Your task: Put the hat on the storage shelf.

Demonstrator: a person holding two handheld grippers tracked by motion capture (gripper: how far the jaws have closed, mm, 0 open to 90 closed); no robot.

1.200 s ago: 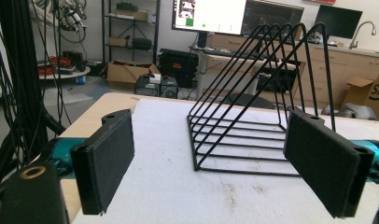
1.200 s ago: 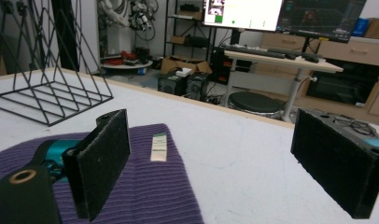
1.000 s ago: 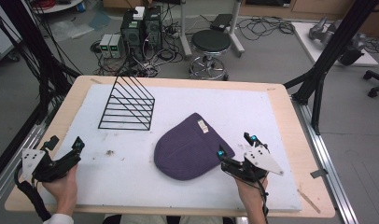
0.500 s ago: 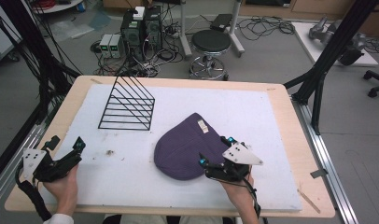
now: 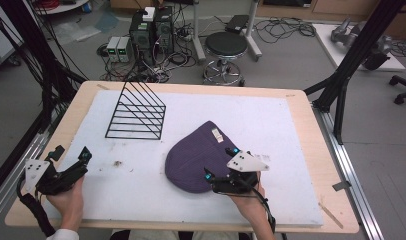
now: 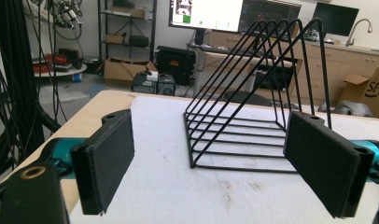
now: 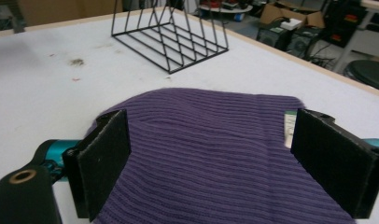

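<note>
My right tongs [image 5: 220,164] have moved left since a moment ago, and now they are sitting over the near right edge of the purple hat [image 5: 198,156]. My left tongs [image 5: 70,156] have not moved. They are waiting at the near left corner of the table [image 5: 301,107], open wide, holding nothing. The black wire rack [image 5: 137,112] is standing on the white mat [image 5: 271,125], far from me on the left. The hat is lying flat in the middle. My right tongs are open wide too, with the hat lying between the pads [image 7: 103,161].
</note>
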